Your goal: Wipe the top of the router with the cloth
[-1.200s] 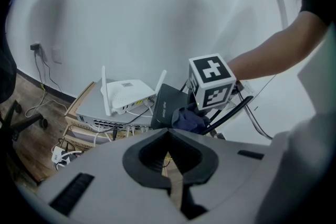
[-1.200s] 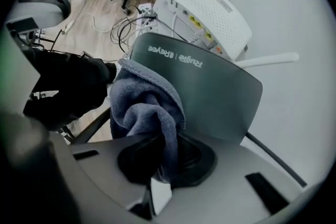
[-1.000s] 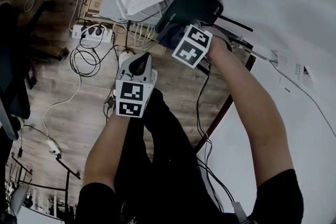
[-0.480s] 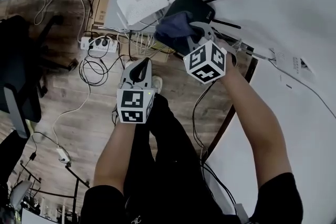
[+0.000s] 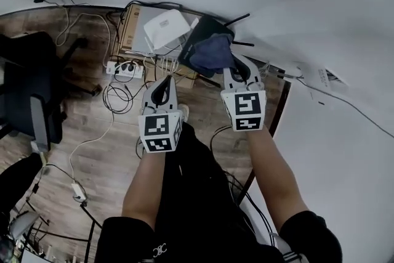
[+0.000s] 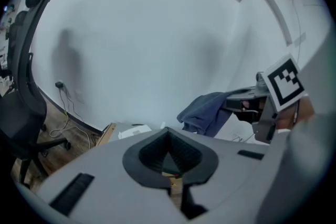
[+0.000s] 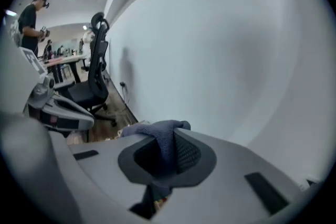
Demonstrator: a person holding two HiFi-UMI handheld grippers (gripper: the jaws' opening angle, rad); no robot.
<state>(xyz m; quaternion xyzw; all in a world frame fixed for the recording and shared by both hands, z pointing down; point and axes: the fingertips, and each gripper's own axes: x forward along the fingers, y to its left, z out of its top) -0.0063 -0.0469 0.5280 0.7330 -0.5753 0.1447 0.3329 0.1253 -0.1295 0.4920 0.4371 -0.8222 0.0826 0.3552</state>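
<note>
Dark blue cloth (image 5: pixel 210 53) is hanging clamped in the right tool (image 5: pixel 236 68) — the black router (image 5: pixel 205 28) is lying just beyond it by the wall, nearer this hand; the left tool (image 5: pixel 164 87) is hovering pinched together, empty.

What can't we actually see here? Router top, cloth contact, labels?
- Top of the black router with antennas: in the head view it is mostly covered by the dark blue cloth held in the right gripper. Whether the cloth touches it can't be told.
- That router in the right gripper view: not seen, since the gripper's own body and the cloth fill the lower part.
- Label on the white router, head view: too small to read.
</note>
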